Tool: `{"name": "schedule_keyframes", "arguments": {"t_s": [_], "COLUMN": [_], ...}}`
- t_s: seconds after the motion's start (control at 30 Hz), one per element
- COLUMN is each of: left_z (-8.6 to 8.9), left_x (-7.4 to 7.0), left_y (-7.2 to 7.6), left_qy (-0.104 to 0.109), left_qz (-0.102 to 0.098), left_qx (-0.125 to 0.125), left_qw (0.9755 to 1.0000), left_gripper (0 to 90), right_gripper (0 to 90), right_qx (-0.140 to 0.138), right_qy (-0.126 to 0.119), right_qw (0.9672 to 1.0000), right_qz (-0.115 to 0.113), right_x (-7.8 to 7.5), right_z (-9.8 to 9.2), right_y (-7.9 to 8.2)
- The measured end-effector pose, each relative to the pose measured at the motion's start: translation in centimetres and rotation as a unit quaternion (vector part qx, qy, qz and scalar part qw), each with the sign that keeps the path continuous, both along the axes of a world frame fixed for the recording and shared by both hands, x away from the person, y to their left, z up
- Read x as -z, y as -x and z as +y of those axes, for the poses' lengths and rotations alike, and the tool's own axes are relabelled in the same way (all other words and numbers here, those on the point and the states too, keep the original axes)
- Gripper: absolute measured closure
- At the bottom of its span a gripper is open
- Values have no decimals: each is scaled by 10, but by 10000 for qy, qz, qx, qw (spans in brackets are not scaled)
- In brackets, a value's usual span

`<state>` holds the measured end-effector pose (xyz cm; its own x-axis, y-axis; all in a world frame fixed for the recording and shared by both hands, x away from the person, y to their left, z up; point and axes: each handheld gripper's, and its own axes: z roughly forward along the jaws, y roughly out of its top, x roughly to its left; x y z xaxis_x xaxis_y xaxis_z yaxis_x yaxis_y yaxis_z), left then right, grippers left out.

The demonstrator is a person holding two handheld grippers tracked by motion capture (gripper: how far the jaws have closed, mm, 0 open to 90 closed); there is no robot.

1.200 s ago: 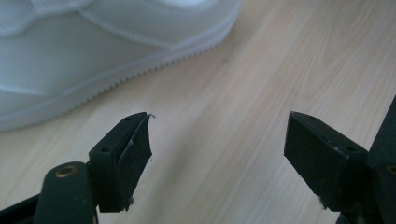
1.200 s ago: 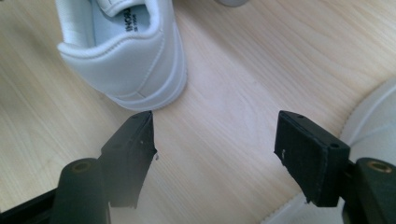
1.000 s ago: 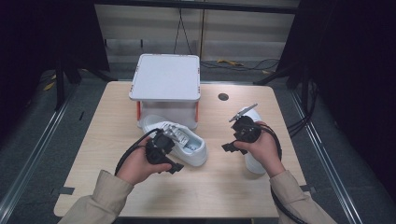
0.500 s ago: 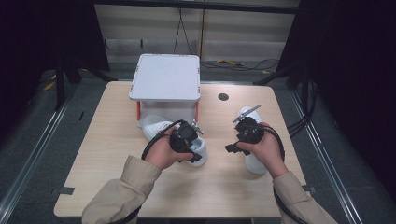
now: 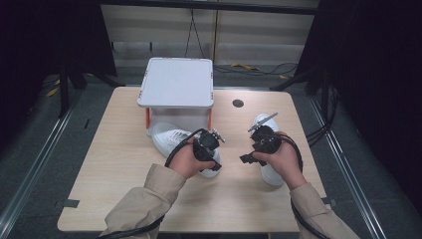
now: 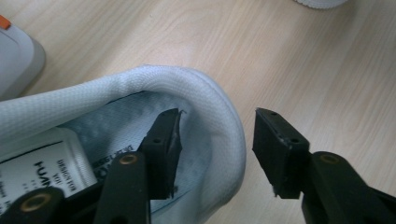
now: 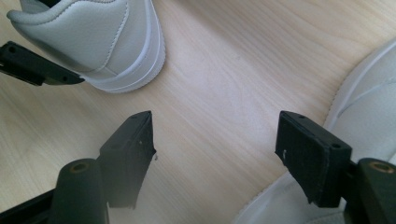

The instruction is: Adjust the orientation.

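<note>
While left gripper point(image 6: 217, 144) jaws closing astride heel collar, not yet pinching: white mesh shoe point(image 6: 140, 93), grey lining.

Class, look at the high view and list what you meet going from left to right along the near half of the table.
Left shoe → left gripper → right gripper → right shoe.

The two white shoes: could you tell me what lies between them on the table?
Bare wooden table separates the left shoe from the right shoe, in the right gripper view.
</note>
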<state>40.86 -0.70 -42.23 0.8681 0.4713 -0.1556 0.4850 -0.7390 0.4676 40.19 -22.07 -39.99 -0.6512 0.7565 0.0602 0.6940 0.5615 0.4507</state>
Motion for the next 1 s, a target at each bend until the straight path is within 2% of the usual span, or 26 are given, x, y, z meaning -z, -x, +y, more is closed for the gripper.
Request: {"name": "schedule_keyframes", "arguments": {"t_s": [0.07,0.1,0.17,0.2,0.33,0.5,0.6,0.67,0.77,0.83,0.9,0.93,0.97,1.0], "left_z": [0,0,1,1,7,28,37,37,35,34,33,32,31,29], "left_x": [1,2,3,2,1,-1,-1,1,10,12,11,11,10,9], "left_y": [0,0,0,0,5,18,22,23,21,19,19,19,20,22], "left_qy": [-56,-123,-48,-52,-141,-328,-345,-387,-418,-343,-407,-401,-339,-415], "left_qz": [2,39,161,159,135,271,204,33,17,109,104,61,212,183], "left_qx": [-11,-34,-67,-42,135,308,395,351,311,170,214,303,458,470], "left_qw": [10000,9999,9998,9999,9997,9986,9984,9986,9986,9992,9989,9987,9981,9979], "left_gripper": [586,637,688,705,717,697,675,605,499,494,495,509,590,691], "right_gripper": [275,275,275,275,275,275,275,275,275,275,275,275,275,275], "right_qx": [-11,7,8,-6,-1,-31,-1,-11,-22,-48,-50,-44,-55,-52], "right_qy": [17,14,-5,-3,25,59,48,57,67,91,78,75,76,77], "right_qw": [10000,10000,10000,10000,10000,10000,10000,10000,10000,9999,9999,9999,9999,9999], "right_qz": [-18,-8,-11,0,15,18,44,33,53,80,108,119,116,143], "right_x": [1,1,1,2,4,5,4,5,7,9,11,12,14,15], "right_z": [0,1,1,2,3,4,6,8,11,13,14,14,14,13], "right_y": [0,0,-1,-1,-1,-1,-1,-1,-2,-3,-3,-4,-4,-5]}}
